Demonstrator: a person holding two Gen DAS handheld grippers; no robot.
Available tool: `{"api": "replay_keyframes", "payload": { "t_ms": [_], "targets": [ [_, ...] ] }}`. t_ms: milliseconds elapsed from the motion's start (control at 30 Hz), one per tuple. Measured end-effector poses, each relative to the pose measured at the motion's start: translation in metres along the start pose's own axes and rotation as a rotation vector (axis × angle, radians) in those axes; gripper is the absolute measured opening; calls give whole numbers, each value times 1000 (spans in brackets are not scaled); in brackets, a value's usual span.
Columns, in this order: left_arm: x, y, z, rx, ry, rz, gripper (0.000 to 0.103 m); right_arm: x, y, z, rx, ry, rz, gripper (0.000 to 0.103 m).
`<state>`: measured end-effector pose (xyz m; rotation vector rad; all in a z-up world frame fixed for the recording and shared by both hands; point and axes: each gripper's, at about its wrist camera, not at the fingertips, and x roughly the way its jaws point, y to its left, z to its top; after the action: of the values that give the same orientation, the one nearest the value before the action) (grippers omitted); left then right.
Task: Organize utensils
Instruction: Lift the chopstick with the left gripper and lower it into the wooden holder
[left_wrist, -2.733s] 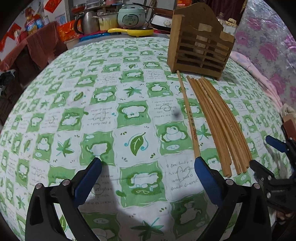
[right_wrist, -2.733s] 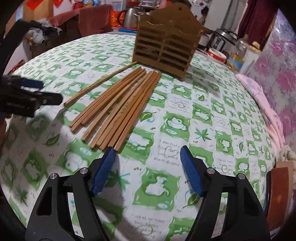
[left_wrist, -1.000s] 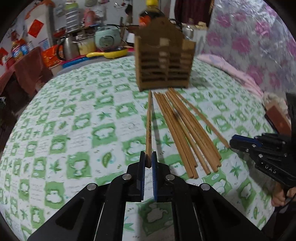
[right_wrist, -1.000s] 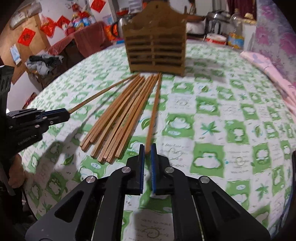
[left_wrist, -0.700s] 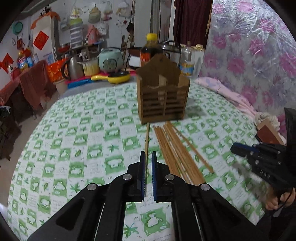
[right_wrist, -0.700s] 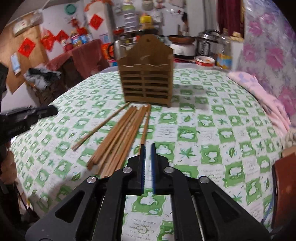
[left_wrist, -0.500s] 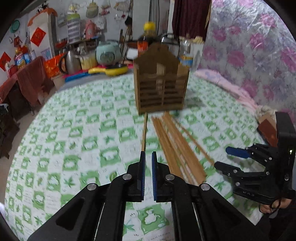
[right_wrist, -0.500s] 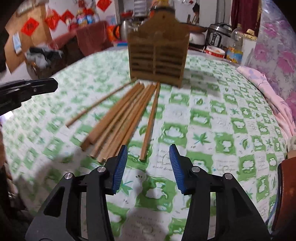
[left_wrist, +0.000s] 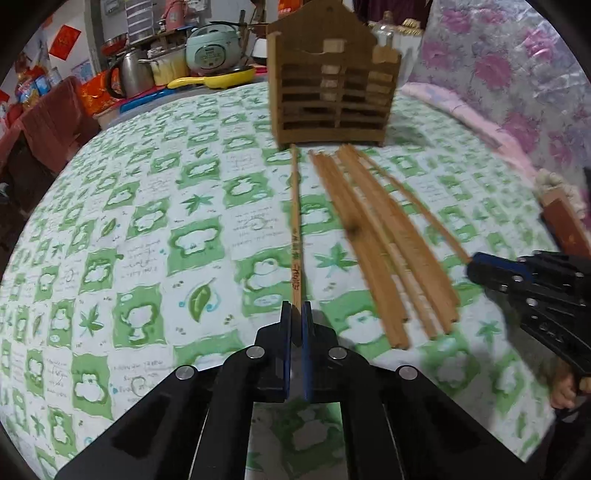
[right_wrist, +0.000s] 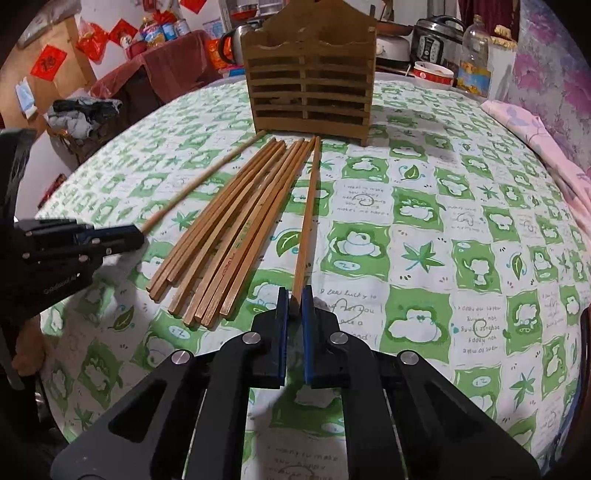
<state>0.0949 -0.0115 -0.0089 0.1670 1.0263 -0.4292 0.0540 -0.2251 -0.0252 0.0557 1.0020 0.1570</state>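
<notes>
On green-checked tablecloth (right_wrist: 424, 221) | left hand-held gripper (left_wrist: 295, 314) clamps red-lettered chopstick (left_wrist: 295, 221) | right hand-held gripper (right_wrist: 294, 299) clamps plain chopstick (right_wrist: 308, 214)

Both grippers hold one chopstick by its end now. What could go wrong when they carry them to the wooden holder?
The left gripper and right gripper each pinch only the near end of a long wooden chopstick, so either stick could pivot or slip out. Lifting the right one might drag the loose chopstick bundle beside it. The slatted brown wooden holder may tip if nudged.
</notes>
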Motion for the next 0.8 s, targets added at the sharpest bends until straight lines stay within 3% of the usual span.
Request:
{"api": "replay_keyframes", "payload": {
  "t_ms": [367, 533, 800],
  "targets": [
    [-103, -19, 41, 42, -266, 54, 6, -76, 0, 20, 2, -222, -35, 7],
    [-127, -32, 80, 62, -307, 26, 6, -109, 1, 47, 6, -312, -29, 6],
    [-133, -49, 143, 78, -318, 6, 6, -125, 5, 103, 0, -366, -9, 6]
  ]
}}
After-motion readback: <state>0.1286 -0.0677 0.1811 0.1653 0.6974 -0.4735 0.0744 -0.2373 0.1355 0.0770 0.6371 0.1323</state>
